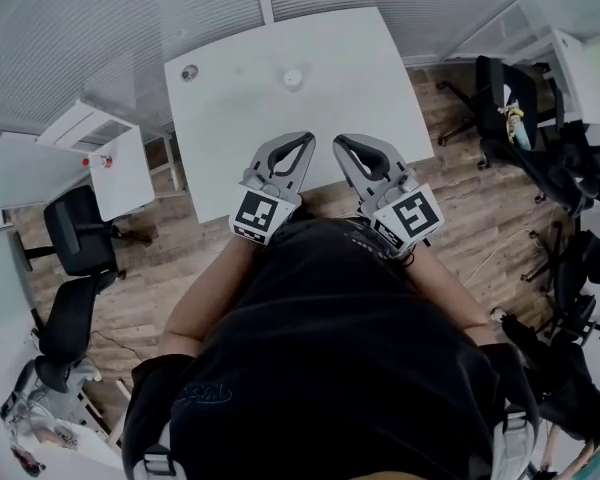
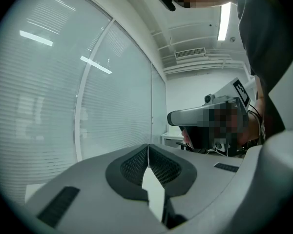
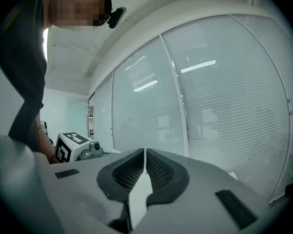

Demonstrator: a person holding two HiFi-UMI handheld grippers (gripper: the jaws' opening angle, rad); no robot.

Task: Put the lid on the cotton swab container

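My left claw (image 1: 304, 138) and my right claw (image 1: 341, 141) are both pressed fully shut and hold nothing. Their smooth grey plastic jaws, lined with dark meshed pads, meet in a thin seam. From above, both hang over the near edge of the white table (image 1: 230, 138), a smooth rectangular slab. Toward the table's far edge lie a small white round piece (image 1: 293, 78) and, well apart to its left, a small grey round piece (image 1: 189, 72). I cannot tell which is the container and which the lid. My claw cameras miss the tabletop and show a slatted glass wall (image 3: 224, 106) instead.
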